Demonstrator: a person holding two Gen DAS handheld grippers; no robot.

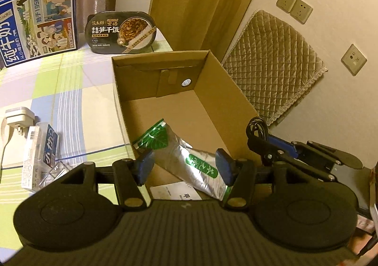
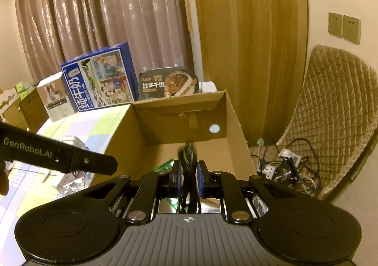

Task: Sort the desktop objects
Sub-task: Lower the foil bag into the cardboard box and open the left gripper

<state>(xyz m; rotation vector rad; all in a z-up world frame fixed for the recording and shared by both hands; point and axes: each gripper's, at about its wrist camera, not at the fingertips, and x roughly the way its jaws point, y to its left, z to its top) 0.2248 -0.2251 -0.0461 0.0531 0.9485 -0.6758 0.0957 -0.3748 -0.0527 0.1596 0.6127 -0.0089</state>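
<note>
An open cardboard box point(image 1: 212, 98) stands on the checked tablecloth. A silver and green pouch point(image 1: 182, 155) lies in its near corner, over a white paper slip point(image 1: 172, 192). My left gripper point(image 1: 184, 166) is open, its blue pads either side of the pouch without gripping it. My right gripper point(image 2: 189, 178) is shut on a bundle of black cable point(image 2: 189, 159) and holds it above the box point(image 2: 236, 119). The right gripper also shows in the left wrist view point(image 1: 267, 140) at the box's right wall.
A white charger point(image 1: 17, 122) and a clear plastic packet point(image 1: 39, 152) lie on the cloth left of the box. A blue milk carton point(image 1: 40, 20) and a black rice-meal tray point(image 1: 121, 31) stand behind. A quilted chair point(image 2: 330, 110) and floor cables point(image 2: 283, 166) are at the right.
</note>
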